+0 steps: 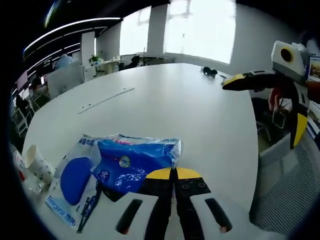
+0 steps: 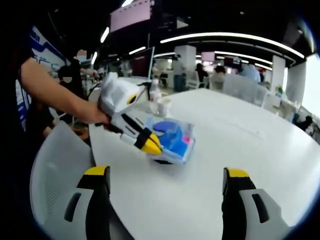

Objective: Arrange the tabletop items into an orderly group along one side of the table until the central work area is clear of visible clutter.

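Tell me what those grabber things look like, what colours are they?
Each gripper has two white jaws with dark slots, black inner parts and yellow tips. The left gripper shows this up close, and the right gripper has the same white arms capped in yellow. A black strip runs along the side of each one. The person holding them wears a short dark sleeve.

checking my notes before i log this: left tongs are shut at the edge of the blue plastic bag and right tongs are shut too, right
Not quite. The left tongs are shut at the edge of the blue plastic bag, as the left gripper view shows, but the right tongs are open: in the right gripper view their jaws stand wide apart with bare table between them.
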The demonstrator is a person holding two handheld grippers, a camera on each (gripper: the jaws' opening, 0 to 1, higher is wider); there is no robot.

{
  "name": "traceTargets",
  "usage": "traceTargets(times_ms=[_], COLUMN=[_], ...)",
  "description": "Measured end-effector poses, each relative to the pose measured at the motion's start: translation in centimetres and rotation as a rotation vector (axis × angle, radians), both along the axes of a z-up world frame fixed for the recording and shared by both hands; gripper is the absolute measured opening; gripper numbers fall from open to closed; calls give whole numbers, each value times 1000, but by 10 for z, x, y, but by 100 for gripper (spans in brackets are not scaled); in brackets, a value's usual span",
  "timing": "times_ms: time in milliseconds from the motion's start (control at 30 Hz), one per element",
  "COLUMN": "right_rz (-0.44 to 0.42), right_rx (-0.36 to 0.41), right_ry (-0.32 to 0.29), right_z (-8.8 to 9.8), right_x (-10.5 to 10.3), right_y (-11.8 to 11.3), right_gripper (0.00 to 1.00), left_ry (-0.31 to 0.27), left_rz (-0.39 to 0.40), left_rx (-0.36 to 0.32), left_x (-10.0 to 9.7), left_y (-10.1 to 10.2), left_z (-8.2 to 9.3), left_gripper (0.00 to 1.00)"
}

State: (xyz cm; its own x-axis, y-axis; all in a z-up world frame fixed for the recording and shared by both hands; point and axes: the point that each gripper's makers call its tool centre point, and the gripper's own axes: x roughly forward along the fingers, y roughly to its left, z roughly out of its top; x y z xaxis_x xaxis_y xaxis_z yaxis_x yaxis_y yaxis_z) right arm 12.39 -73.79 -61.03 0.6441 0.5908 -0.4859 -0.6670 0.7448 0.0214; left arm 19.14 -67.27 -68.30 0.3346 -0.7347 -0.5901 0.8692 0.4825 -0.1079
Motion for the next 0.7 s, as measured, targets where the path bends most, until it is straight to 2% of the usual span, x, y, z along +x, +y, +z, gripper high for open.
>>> traceTargets(times_ms=[267, 467, 700], right_rz=[-3, -10, -7], right_rx=[-6, -11, 1], right_ry=[9, 15, 33], right_z=[-4, -6, -10], right_x=[-4, -6, -8], right_y=[-3, -7, -4], right_gripper=[91, 91, 90], left_ry=[25, 48, 40], left_rz=[-14, -2, -12], left_rx=[28, 9, 31], left_x=[-8, -9, -13], left_y=[-7, -10, -14], left_z=[-18, -19, -27], left_gripper=[0, 0, 1])
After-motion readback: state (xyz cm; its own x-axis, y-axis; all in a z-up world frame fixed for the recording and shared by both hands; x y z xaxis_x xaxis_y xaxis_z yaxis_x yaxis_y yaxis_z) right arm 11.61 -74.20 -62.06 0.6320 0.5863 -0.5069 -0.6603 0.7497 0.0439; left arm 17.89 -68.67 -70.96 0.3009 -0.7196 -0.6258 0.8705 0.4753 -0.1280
